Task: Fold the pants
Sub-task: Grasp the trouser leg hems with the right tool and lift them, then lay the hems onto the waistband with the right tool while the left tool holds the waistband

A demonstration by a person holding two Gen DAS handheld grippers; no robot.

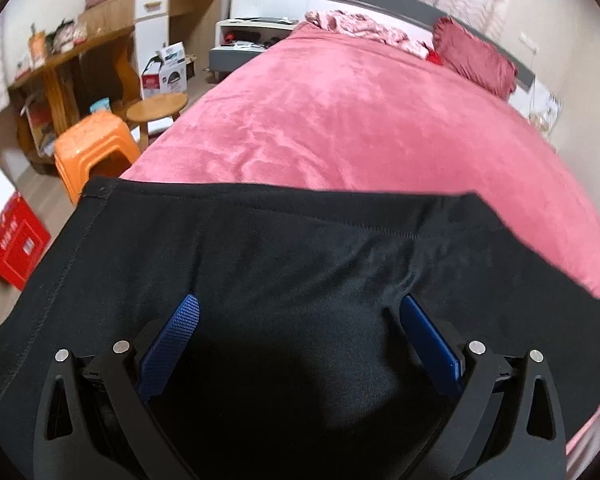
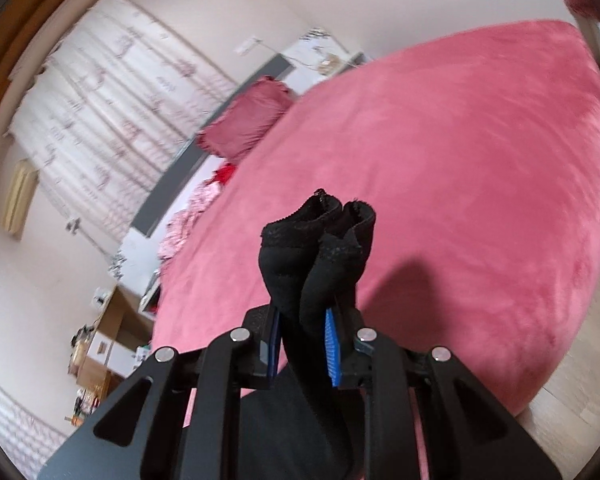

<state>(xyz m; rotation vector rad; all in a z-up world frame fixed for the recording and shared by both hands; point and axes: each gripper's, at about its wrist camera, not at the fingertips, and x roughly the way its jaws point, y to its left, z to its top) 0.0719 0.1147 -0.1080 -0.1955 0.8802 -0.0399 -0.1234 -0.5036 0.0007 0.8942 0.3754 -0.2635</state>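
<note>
The black stretchy fabric pants (image 1: 260, 248) lie spread at the near edge of the bed with the pink velvet cover (image 1: 360, 120), not folded yet. The left gripper (image 1: 300, 312) hovers above them with jaws wide apart, holding nothing. The right gripper (image 2: 304, 336) is closed tight on a bunched end of the pants, lifted over the bed. The folding is only beginning

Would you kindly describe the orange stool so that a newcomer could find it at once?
Start at the large bed with its pink cover, then look at the floor beside it, toward the wooden desk. The orange plastic stool stands there next to a round wooden stool; it alone is bright orange with a square top.
</note>
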